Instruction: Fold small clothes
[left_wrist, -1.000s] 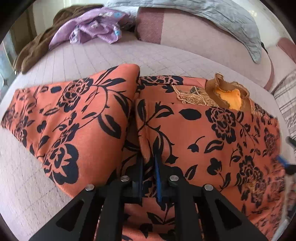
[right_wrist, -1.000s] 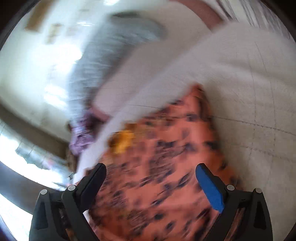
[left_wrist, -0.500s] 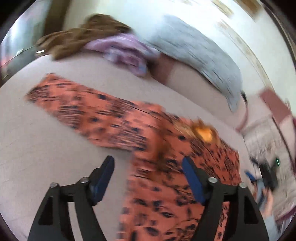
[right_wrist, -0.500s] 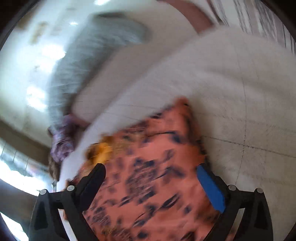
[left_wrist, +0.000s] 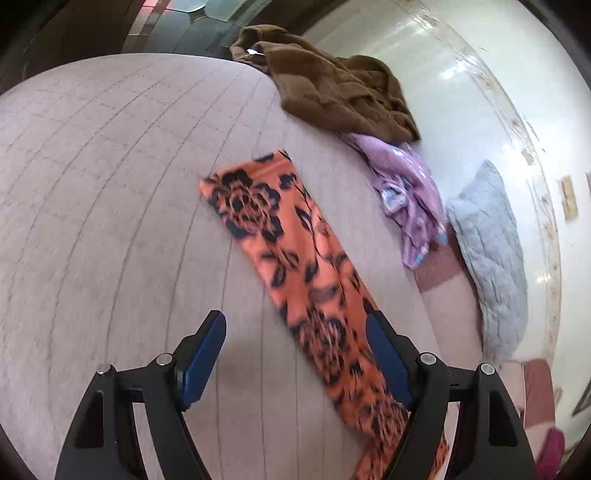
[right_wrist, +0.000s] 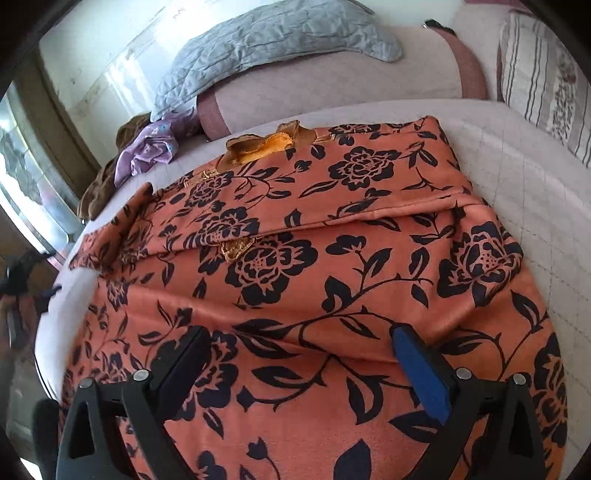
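Observation:
An orange garment with black flowers (right_wrist: 332, 258) lies spread on the pale bed, its right sleeve folded across the chest below the brown and yellow collar (right_wrist: 269, 144). My right gripper (right_wrist: 299, 354) is open and empty just above the garment's lower part. In the left wrist view the garment's other sleeve (left_wrist: 295, 266) lies stretched out flat on the bed. My left gripper (left_wrist: 297, 354) is open and empty above it, near the sleeve's inner end.
A brown fleece (left_wrist: 340, 88) and a purple garment (left_wrist: 410, 192) lie heaped at the bed's far edge. A grey quilted pillow (right_wrist: 266, 44) leans on the pink headboard (right_wrist: 332, 92). A striped pillow (right_wrist: 539, 74) sits at the right. The bed sheet (left_wrist: 110, 221) is bare at the left.
My left gripper has let go of the garment's middle, opened, and swung left toward the outstretched sleeve. My right gripper stayed open and moved over the garment's lower part.

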